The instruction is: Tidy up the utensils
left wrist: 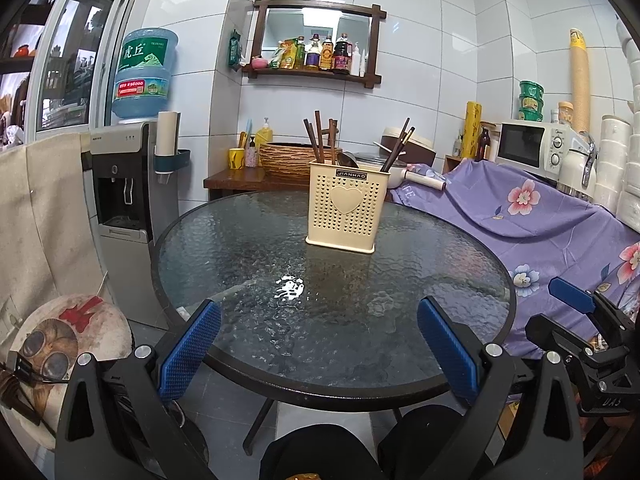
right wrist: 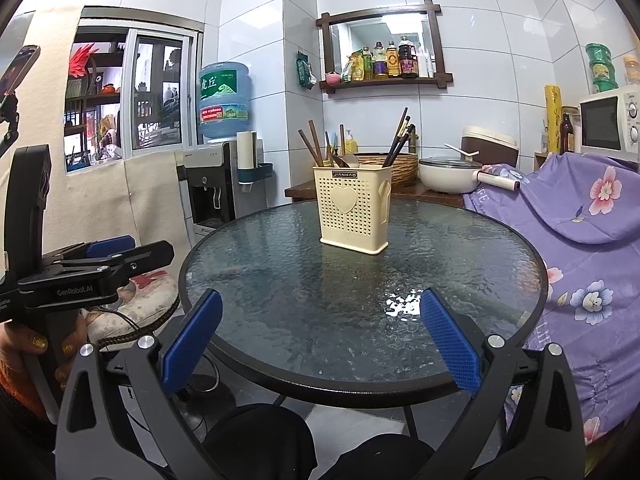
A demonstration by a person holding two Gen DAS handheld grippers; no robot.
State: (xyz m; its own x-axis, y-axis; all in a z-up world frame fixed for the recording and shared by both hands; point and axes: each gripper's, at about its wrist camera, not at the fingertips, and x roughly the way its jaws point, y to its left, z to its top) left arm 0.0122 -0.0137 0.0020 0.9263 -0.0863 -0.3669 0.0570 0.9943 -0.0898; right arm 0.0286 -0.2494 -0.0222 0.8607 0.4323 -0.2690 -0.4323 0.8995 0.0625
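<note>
While both grippers hang back at the near edge of the round glass table (left wrist: 224,248), nothing is in hand yet. The left gripper (left wrist: 319,350) has its blue pads spread wide with only glass showing between them, and the right gripper (right wrist: 322,340) is likewise released and empty; in the left wrist view it sits low at the right, off the table's rim.

On the far half of the table stands the cream utensil holder (left wrist: 346,210), upright, its heart-patterned face turned toward the cameras. Brown chopsticks (left wrist: 316,136) lean in its left part, darker chopsticks (left wrist: 398,146) slant out of its right part, and a spoon bowl (right wrist: 347,160) peeks above the rim between them. I cannot tell how the inside is divided.

No loose utensil lies on the glass, so the sorting looks either not begun or to be done inside the holder itself. A sensible next move would be a reach forward to the far side, pinching one thin stick near its top. That calls for a narrow, well-aligned closure, and perhaps the other gripper steadying the light holder so it does not tip.
</note>
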